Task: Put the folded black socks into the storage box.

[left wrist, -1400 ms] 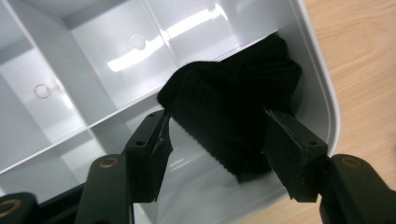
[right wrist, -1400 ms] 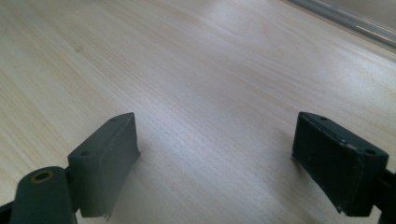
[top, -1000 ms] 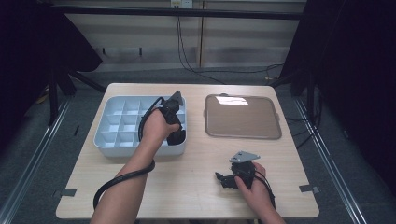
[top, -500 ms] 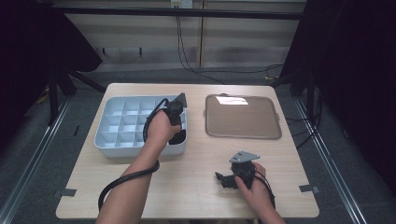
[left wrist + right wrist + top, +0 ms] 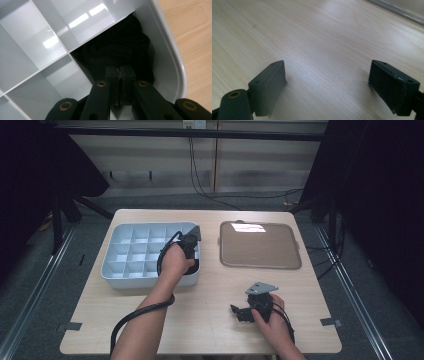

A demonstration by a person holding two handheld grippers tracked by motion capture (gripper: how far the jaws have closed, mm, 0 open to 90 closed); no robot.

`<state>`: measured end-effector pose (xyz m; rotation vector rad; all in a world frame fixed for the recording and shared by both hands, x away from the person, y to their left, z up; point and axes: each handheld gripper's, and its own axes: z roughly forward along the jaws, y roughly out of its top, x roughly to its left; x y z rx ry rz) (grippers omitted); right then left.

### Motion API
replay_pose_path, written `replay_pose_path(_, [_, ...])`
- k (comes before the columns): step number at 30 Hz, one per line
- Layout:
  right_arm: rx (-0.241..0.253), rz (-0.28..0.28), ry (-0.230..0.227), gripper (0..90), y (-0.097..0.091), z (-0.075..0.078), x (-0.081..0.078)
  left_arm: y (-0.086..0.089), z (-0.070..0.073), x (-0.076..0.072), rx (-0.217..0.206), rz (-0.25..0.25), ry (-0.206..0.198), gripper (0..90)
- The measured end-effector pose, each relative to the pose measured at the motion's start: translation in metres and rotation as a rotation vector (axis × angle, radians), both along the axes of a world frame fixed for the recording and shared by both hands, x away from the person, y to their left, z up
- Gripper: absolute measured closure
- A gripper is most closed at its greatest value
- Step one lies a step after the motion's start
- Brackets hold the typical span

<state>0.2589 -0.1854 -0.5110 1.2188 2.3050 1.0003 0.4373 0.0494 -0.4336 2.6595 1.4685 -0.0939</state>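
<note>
One soft black cloth [image 5: 120, 50] bundle

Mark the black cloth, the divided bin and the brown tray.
black cloth [image 5: 117, 50], left gripper view, middle of the bundle.
divided bin [image 5: 131, 251], high view, inner divider wall.
brown tray [image 5: 260, 251], high view, bare centre.

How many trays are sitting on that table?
2. A grey divided organizer tray sits on the table's left side, with a black bundle in its near-right corner compartment. A flat brown tray lies to its right.
</note>
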Motion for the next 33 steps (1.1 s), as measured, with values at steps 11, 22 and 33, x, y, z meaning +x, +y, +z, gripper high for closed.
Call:
replay_pose_path(11, [0.002,0.003,-0.001,13.7,0.000,0.000,0.000,-0.001,0.004,-0.002,0.013,-0.026,-0.014,86.4])
replay_pose_path(22, [-0.001,0.004,-0.002,13.8,0.000,0.000,0.000,0.002,0.030,-0.001,0.006,-0.019,-0.045,69.3])
replay_pose_path(33, [-0.003,0.005,-0.003,13.7,0.000,0.000,0.000,0.017,0.067,-0.006,-0.064,0.016,-0.073,38.5])
